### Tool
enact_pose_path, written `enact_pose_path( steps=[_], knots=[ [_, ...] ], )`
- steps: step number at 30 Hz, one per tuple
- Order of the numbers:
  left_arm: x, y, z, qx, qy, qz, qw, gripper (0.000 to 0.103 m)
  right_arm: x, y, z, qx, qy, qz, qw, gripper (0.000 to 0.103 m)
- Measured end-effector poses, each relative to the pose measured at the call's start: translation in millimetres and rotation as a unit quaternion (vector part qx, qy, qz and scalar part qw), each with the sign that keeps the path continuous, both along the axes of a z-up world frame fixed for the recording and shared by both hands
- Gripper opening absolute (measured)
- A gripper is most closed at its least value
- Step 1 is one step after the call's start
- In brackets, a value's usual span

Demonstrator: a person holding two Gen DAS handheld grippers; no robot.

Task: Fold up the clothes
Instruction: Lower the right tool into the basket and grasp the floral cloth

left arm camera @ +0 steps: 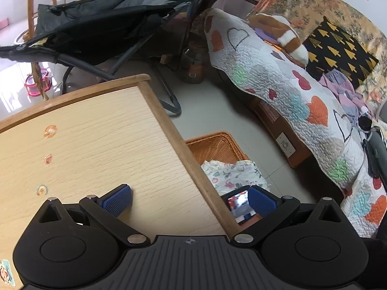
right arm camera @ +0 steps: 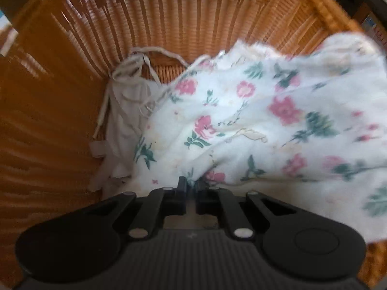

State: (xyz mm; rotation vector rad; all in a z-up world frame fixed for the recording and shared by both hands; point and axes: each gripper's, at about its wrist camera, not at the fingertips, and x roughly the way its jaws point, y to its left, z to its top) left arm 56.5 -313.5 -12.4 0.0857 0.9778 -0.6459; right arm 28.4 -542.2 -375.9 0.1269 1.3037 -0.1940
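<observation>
Basket interior: right gripper pinching floral garment.

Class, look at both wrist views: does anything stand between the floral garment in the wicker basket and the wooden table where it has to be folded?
Only the basket's own wall. The right gripper is shut on the floral garment inside the basket, beside the table. The left gripper hangs open over the table's edge.

White floral garment lies crumpled in the wicker basket.
</observation>
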Motion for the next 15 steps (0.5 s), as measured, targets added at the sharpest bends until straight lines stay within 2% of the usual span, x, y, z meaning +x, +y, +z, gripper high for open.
enact_pose_path(
  steps=[6, 11, 15],
  knots=[
    [-6, 14, 8, -0.005, 0.01, 0.014, 0.9998, 0.103, -13, -9, 49, 0.001, -0.011, -0.005, 1.0, 0.006],
    [-20, 24, 20, 0.002, 0.002, 0.011, 0.9999, 0.103, -25, -10, 91, 0.001, -0.03, -0.004, 1.0, 0.005],
    [-28, 37, 31, -0.004, 0.022, 0.018, 0.9996, 0.103, -35, -7, 133, 0.0, -0.052, 0.007, 0.999, 0.005]
  ],
)
